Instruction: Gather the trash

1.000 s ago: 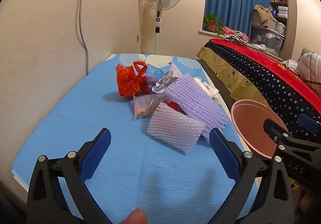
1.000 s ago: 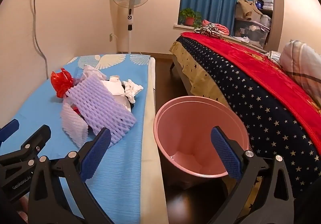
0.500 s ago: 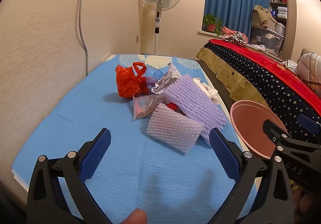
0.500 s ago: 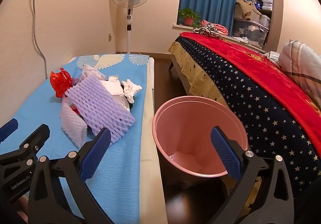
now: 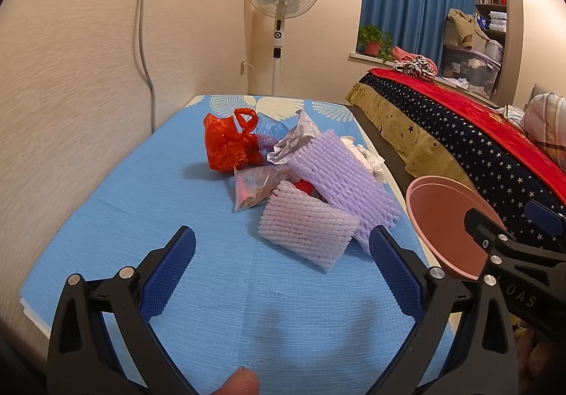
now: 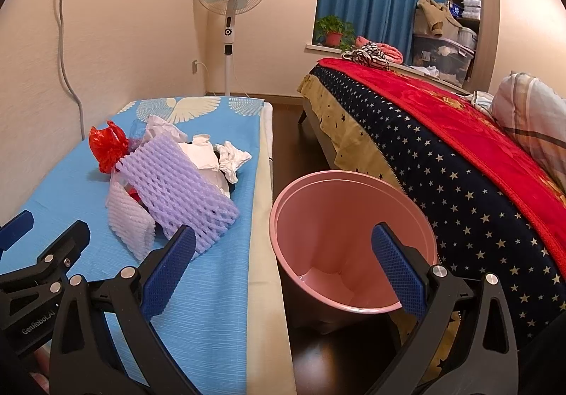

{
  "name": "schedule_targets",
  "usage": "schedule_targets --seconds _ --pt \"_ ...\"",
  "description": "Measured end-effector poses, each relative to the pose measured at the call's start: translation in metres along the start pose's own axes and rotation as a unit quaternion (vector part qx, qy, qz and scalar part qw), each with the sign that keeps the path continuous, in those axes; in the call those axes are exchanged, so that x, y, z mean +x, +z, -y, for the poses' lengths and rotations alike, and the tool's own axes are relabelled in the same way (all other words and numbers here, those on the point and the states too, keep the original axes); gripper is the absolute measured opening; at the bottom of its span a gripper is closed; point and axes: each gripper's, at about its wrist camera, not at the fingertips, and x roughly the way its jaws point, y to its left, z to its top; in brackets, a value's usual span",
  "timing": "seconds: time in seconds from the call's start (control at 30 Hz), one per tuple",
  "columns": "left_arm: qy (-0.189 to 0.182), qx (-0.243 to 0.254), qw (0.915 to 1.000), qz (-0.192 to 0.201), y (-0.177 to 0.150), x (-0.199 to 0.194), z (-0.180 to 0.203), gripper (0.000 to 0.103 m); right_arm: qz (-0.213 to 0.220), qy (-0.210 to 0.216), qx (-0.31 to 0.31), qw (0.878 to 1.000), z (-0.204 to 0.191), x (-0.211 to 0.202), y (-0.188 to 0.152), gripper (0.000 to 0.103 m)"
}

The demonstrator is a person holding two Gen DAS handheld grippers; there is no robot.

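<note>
A trash pile lies on the blue-covered table (image 5: 141,211): a pale foam net sleeve (image 5: 307,225) nearest, a larger purple foam net (image 5: 341,179), a red plastic bag (image 5: 226,143), a clear bag of scraps (image 5: 256,188), crumpled paper (image 5: 295,140) and white tissue (image 6: 231,156). My left gripper (image 5: 283,253) is open and empty, above the table just short of the pale sleeve. My right gripper (image 6: 283,253) is open and empty, above the pink trash bin (image 6: 350,218), which stands on the floor beside the table. The purple net (image 6: 177,189) and red bag (image 6: 106,147) also show in the right wrist view.
A wall runs along the table's left side (image 5: 70,94). A standing fan (image 5: 281,5) is beyond the table's far end. A bed with a starred and red cover (image 6: 442,154) lies right of the bin, across a narrow strip of dark floor (image 6: 283,119).
Both grippers have drifted slightly back and up; the pile and bin appear a little farther. Jaws stay open; nothing was touched.
</note>
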Motion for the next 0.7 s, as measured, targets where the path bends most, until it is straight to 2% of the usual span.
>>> schedule_targets --seconds 0.7 --pt "0.000 0.000 1.0000 0.000 0.0000 0.0002 0.0001 0.095 0.000 0.002 -0.001 1.000 -0.0021 -0.0004 0.0004 0.096"
